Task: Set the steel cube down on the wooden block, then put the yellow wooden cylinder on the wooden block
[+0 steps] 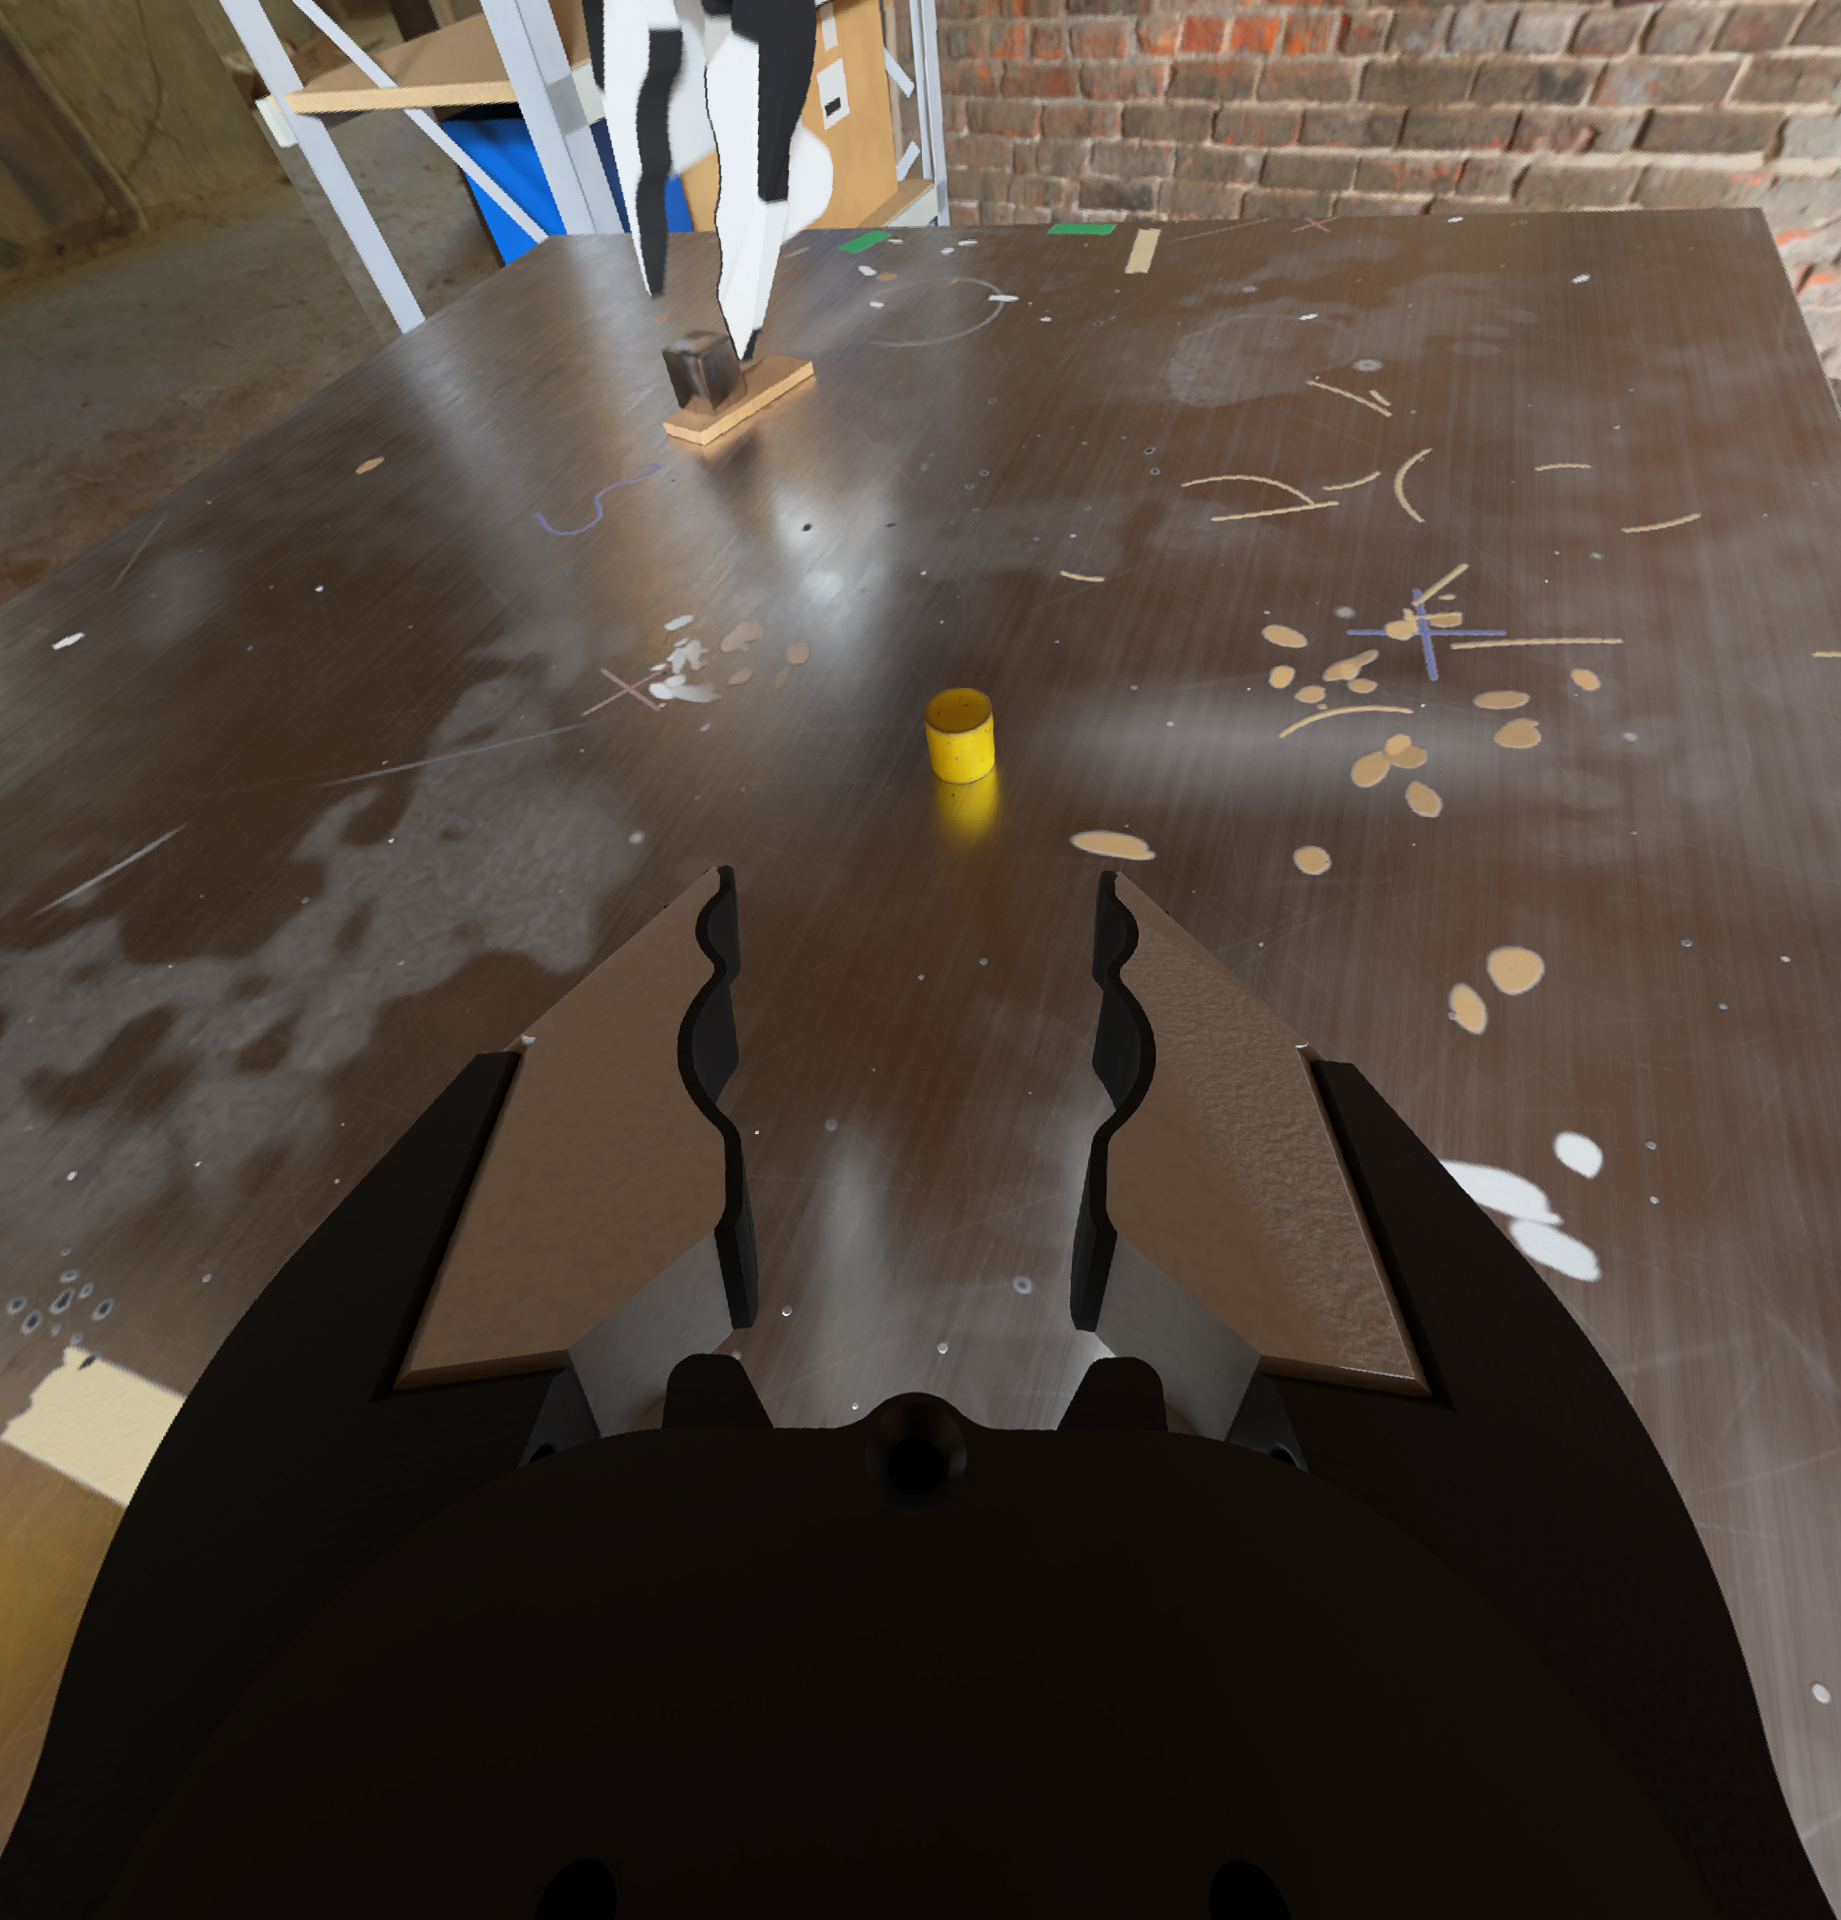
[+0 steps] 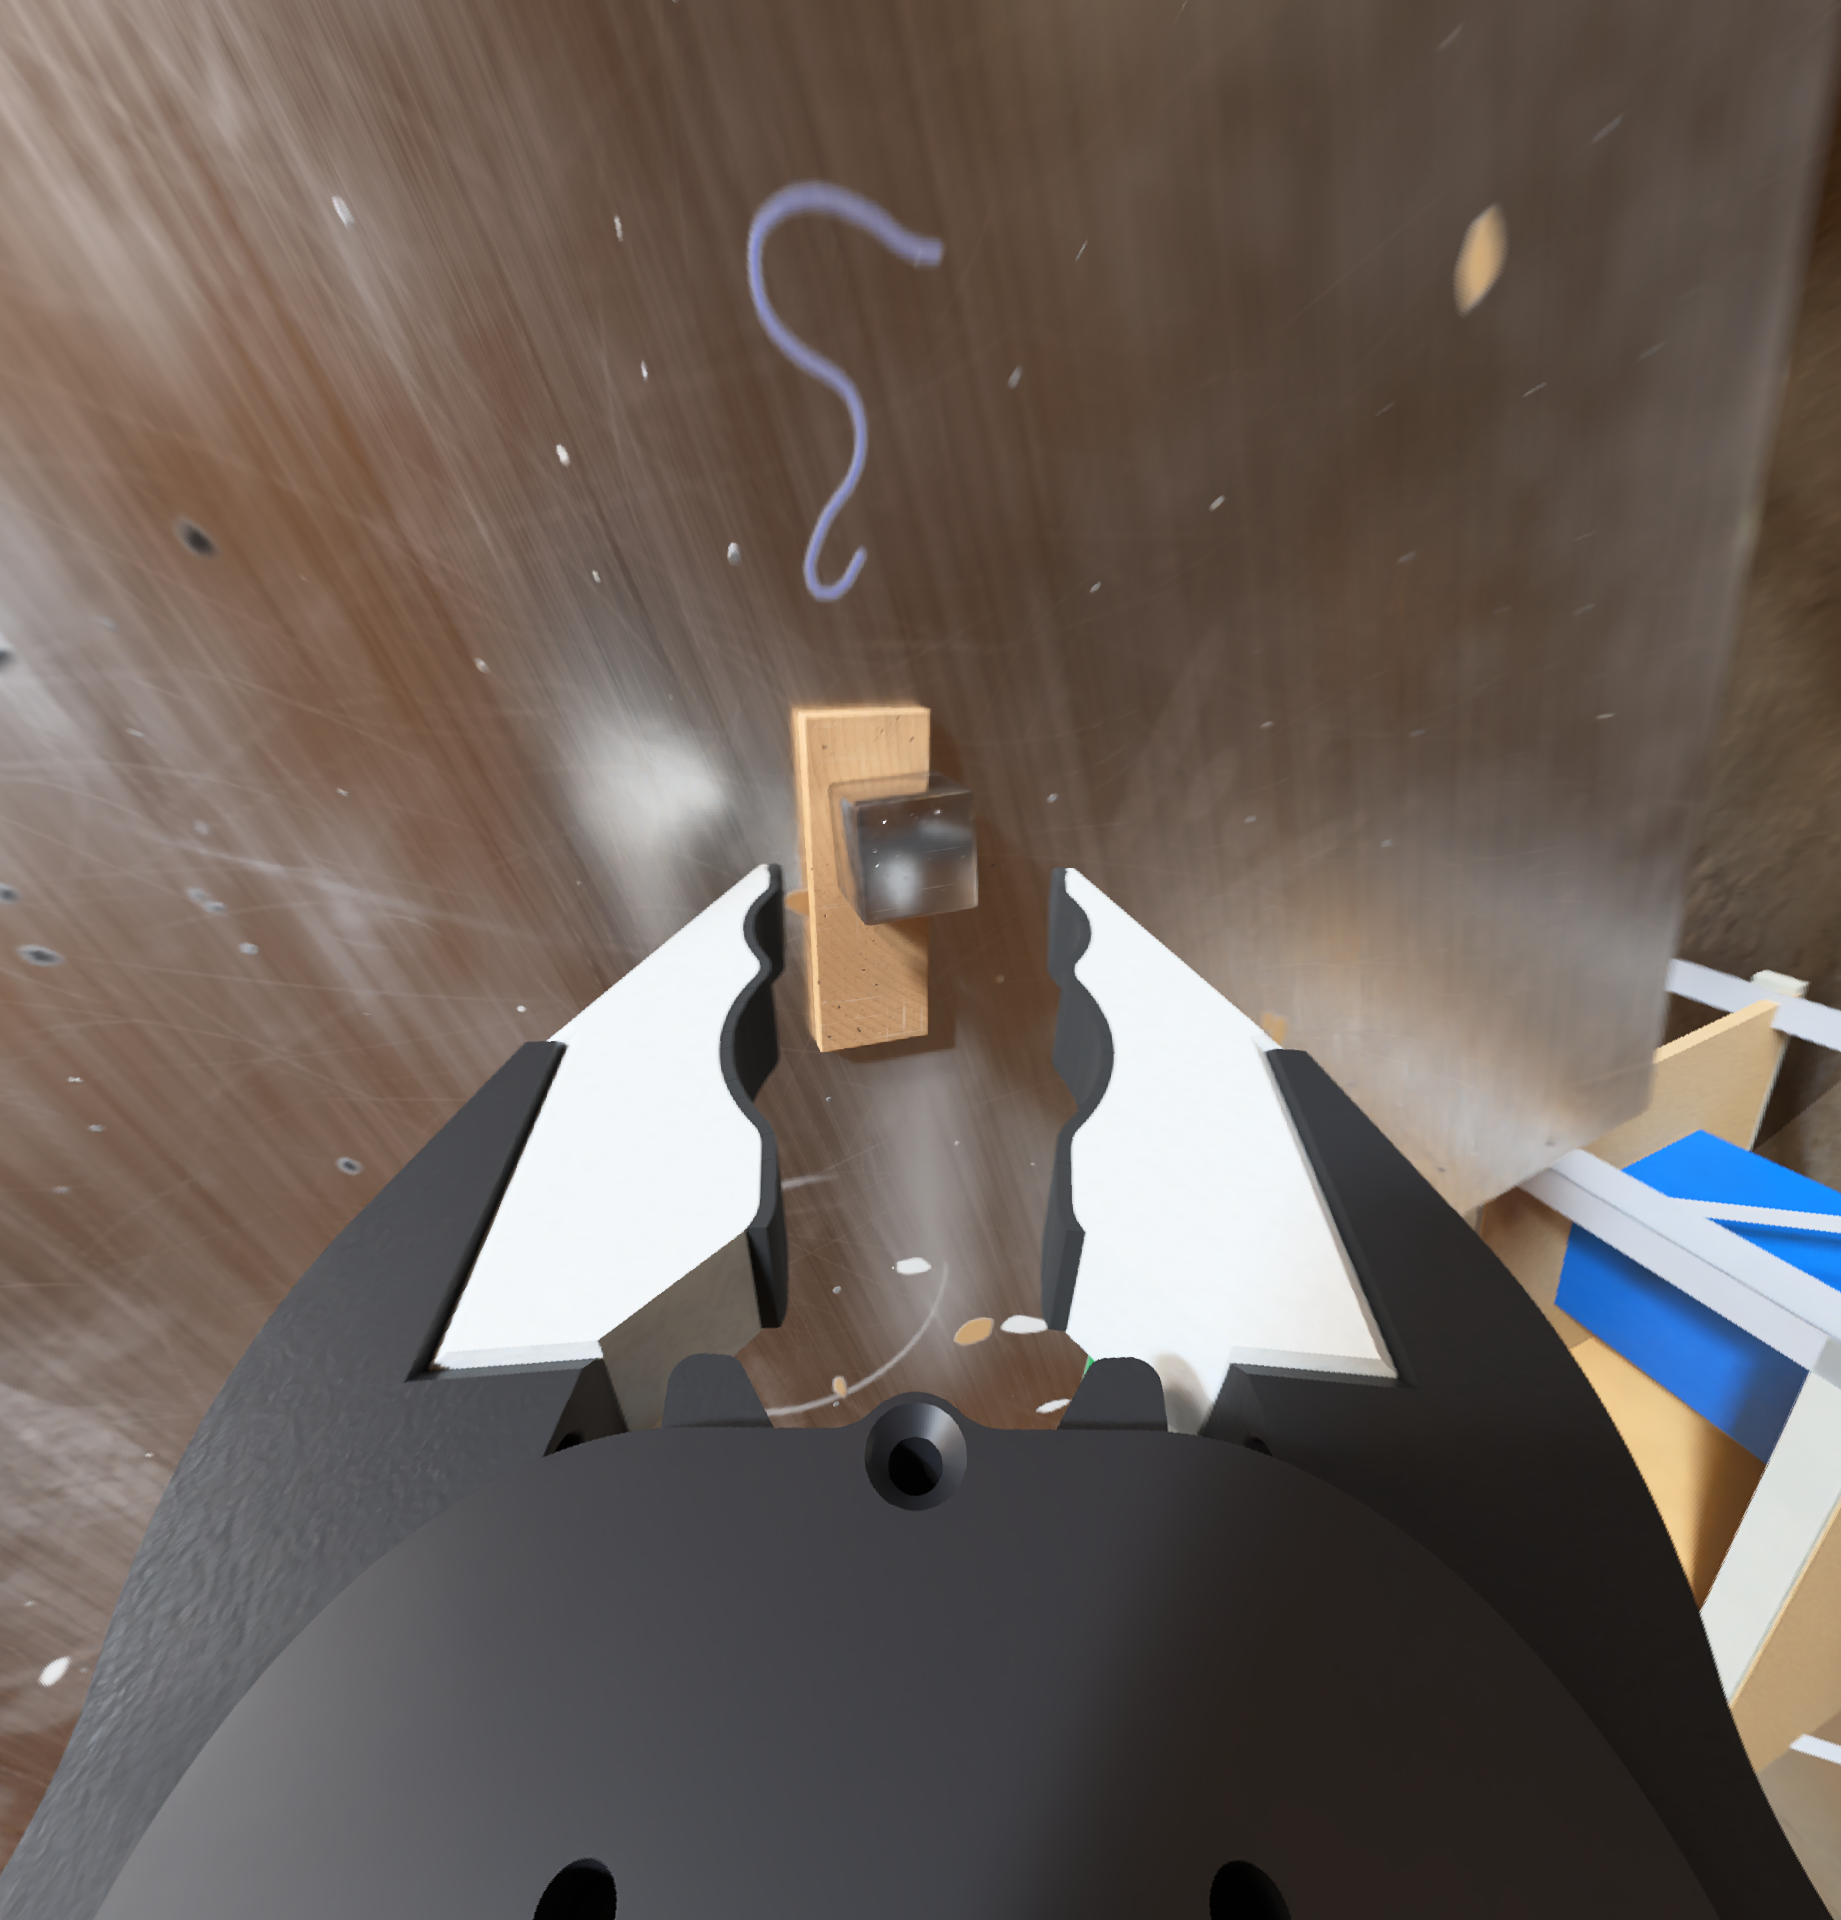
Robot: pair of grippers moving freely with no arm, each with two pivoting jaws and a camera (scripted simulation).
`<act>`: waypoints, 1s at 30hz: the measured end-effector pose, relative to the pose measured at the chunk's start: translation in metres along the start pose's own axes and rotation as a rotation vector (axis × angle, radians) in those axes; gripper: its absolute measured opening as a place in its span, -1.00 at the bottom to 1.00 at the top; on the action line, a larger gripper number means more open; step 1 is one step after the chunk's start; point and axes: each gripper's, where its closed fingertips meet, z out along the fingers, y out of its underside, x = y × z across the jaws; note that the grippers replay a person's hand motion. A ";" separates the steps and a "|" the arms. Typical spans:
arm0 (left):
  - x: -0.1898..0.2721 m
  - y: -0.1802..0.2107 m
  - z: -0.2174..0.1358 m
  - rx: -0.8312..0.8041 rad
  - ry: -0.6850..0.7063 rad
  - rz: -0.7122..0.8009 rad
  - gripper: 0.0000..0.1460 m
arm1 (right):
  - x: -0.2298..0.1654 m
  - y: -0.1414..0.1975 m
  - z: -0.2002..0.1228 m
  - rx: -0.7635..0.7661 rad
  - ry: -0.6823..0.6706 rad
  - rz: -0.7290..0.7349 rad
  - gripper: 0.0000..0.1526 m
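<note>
The steel cube [image 1: 700, 369] rests on the flat wooden block [image 1: 741, 400] at the far side of the table. In the right wrist view the cube [image 2: 911, 847] sits on the block [image 2: 864, 977] and overhangs one long edge. My right gripper [image 2: 916, 875] is open and empty, looking down from above the cube; it also shows in the left wrist view [image 1: 703, 312] just over the cube. The yellow wooden cylinder [image 1: 960, 736] stands upright mid-table, a short way ahead of my left gripper [image 1: 915, 876], which is open and empty.
The scratched, paint-flecked table [image 1: 1311, 935] ends at a far edge near a brick wall [image 1: 1415, 104]. A white shelving rack [image 1: 396, 156] with a blue bin [image 2: 1705, 1268] and cardboard stands beyond the far left corner.
</note>
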 end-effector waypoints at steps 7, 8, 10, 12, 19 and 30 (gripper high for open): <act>0.001 -0.001 0.000 0.000 0.001 0.005 -0.05 | -0.012 -0.062 -0.101 0.296 0.123 -0.014 -0.21; 0.001 -0.001 0.000 0.000 0.000 0.008 -0.05 | -0.021 -0.073 -0.116 0.337 0.125 -0.026 -0.21; 0.002 -0.001 0.001 -0.001 -0.001 0.011 -0.05 | -0.044 -0.094 -0.141 0.394 0.116 -0.057 -0.22; 0.002 -0.001 0.001 0.000 -0.001 0.012 -0.05 | -0.073 -0.110 -0.155 0.397 0.100 -0.108 -0.24; 0.004 -0.004 -0.001 0.008 -0.006 0.021 -0.06 | -0.167 -0.143 -0.146 0.261 0.061 -0.195 -0.28; 0.007 -0.003 -0.001 0.001 -0.002 0.043 -0.06 | -0.210 -0.121 -0.054 -0.042 0.056 -0.228 -0.50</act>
